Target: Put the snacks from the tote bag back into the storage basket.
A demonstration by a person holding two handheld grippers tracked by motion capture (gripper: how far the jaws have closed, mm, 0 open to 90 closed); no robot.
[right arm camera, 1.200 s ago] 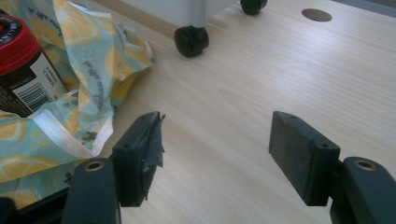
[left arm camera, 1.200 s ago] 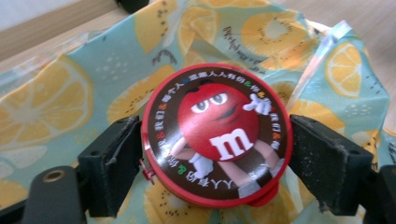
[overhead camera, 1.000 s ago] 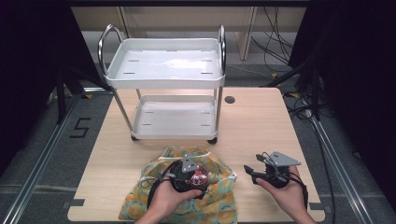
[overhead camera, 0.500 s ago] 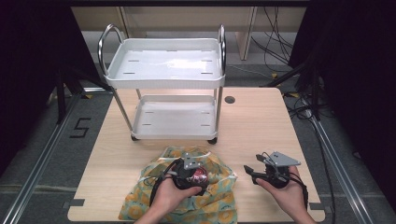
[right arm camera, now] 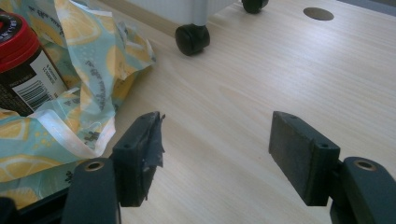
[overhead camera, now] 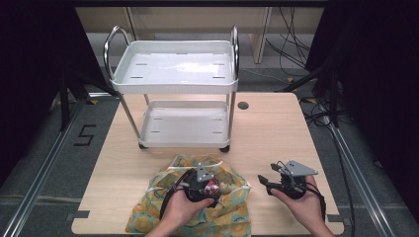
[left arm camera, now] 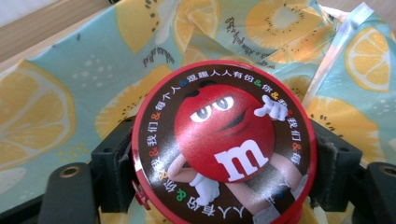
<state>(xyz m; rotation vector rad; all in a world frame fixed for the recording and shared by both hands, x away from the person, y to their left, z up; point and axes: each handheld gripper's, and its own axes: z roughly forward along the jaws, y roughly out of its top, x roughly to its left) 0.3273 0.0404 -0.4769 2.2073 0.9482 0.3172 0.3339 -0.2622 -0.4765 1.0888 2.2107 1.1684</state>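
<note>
Since the earlier pictures little has changed: the left gripper (overhead camera: pixel 210 187) has shifted slightly over the bag with the can still clamped in it, and the right gripper (overhead camera: pixel 269 182) has stayed where it was, held up in the person's right hand (overhead camera: pixel 302 201).

The wooden table (overhead camera: pixel 276 133) is pale, smooth laminate with a fine grain and a round cable hole (right arm camera: pixel 318 13) far beyond the right gripper's tips. Ahead of both grippers stands a two-shelf cart (overhead camera: pixel 178 74) of glossy white trays on curved chrome tube handles, rolling on small black casters (right arm camera: pixel 191 38); one caster sits just past the right gripper's left jaw in the right gripper view.

Under and around the left gripper lies a crumpled, shiny plastic bag (overhead camera: pixel 232 212), teal with yellow lemon slices and a whitish sealed edge. It spreads to the left of the right gripper, close to that jaw.

The round candy can (left arm camera: pixel 224 144) is pinched between the left gripper's black jaws, one pad on each side of it, above the bag. Its red-rimmed lid bears a red cartoon candy figure with a white "m" and a ring of printed characters; the dark wall carries a barcode label.

The right gripper's jaws are spread wide with bare table between them. Its left pad has torn, frayed black tape along the edge.
</note>
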